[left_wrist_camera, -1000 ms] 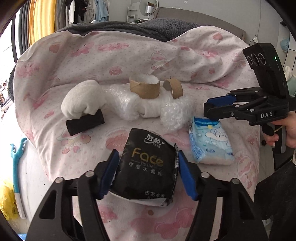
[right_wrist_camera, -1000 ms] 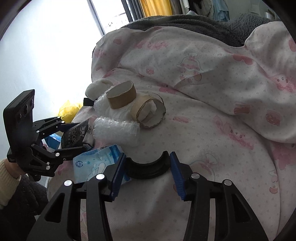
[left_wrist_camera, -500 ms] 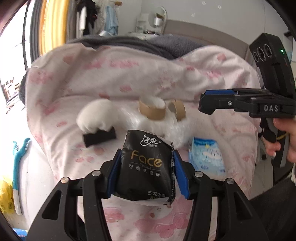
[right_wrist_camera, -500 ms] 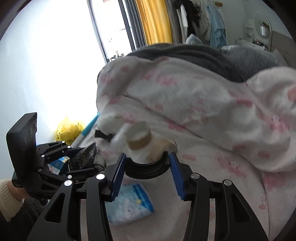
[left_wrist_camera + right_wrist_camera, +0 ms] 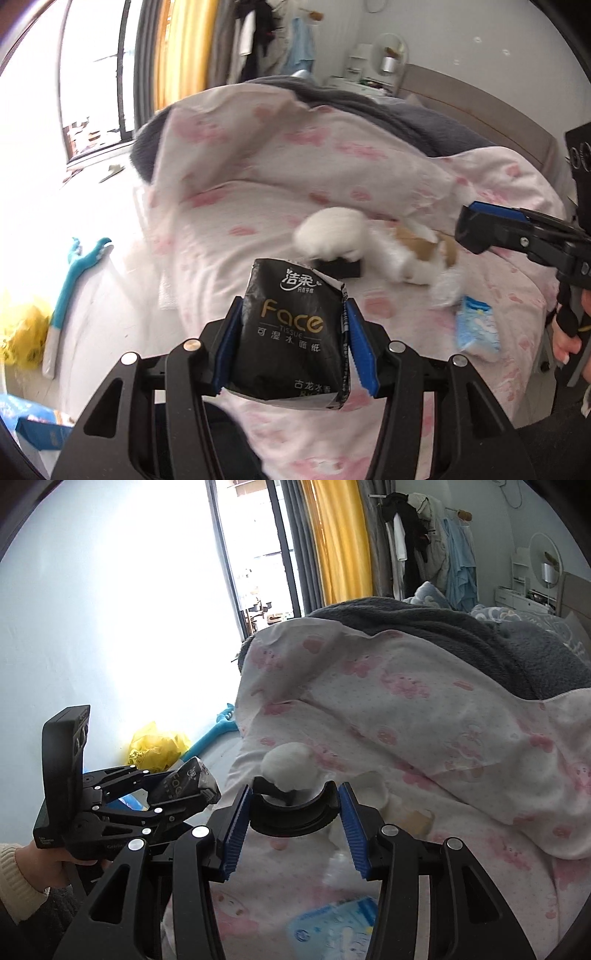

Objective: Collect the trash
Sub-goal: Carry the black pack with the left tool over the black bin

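My left gripper point(image 5: 293, 343) is shut on a black "Face" tissue pack point(image 5: 291, 332) and holds it in the air above the bed's near edge; the pack also shows in the right wrist view point(image 5: 184, 781). My right gripper point(image 5: 295, 830) is shut on a black curved plastic piece point(image 5: 293, 810), raised over the bed. On the pink bedcover lie a white wad point(image 5: 332, 230), a black roll point(image 5: 341, 267), cardboard tubes point(image 5: 415, 243), bubble wrap point(image 5: 447, 290) and a blue tissue pack point(image 5: 476, 328).
A grey blanket point(image 5: 369, 107) covers the far side of the bed. A yellow bag point(image 5: 159, 746) and a blue brush point(image 5: 74, 273) lie on the floor left of the bed. A blue box point(image 5: 40, 428) sits at the lower left.
My left gripper closed on the black tissue pack and lifted it off the bed, swinging left. My right gripper rose with the black plastic piece, and its view has turned left.
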A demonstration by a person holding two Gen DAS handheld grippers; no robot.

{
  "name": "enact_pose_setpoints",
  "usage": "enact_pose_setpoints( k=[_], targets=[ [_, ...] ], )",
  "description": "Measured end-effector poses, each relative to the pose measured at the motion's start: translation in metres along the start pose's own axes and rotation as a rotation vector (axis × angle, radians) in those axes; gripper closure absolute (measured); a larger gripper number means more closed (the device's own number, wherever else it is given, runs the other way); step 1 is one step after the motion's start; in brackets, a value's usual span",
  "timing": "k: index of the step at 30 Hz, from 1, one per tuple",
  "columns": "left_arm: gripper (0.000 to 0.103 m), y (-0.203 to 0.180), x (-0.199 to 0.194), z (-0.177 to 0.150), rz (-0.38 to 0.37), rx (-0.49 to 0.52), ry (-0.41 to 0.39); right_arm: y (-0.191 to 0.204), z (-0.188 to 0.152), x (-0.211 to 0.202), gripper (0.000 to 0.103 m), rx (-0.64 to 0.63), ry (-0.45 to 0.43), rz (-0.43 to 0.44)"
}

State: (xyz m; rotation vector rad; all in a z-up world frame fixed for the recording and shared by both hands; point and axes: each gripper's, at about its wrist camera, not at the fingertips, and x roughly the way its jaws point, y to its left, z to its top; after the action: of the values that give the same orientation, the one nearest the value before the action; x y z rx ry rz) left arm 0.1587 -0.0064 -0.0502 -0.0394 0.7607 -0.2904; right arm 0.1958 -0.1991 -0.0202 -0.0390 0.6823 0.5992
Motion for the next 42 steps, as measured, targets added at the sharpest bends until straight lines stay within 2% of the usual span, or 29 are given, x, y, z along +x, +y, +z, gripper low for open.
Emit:
enact_pose_setpoints(
  k=[6,15,25,42],
  targets=[
    [0.046,0.029,-0.008,-0.010,0.048,-0.027,0.040,0.032,0.007,0.018,0.054,-0.030,0.002,0.040],
    [0.047,0.064,-0.021,-0.026,0.073,-0.065,0.094,0.078,0.014,0.046,0.054,-0.069,0.013,0.087],
    [0.047,0.103,-0.018,-0.055,0.088,-0.148,0.202,0.132,0.011,0.079,0.054,-0.120,0.048,0.133],
    [0.047,0.184,-0.006,-0.118,0.118,-0.277,0.413,0.192,0.003,0.129,0.054,-0.180,0.126,0.180]
  ],
)
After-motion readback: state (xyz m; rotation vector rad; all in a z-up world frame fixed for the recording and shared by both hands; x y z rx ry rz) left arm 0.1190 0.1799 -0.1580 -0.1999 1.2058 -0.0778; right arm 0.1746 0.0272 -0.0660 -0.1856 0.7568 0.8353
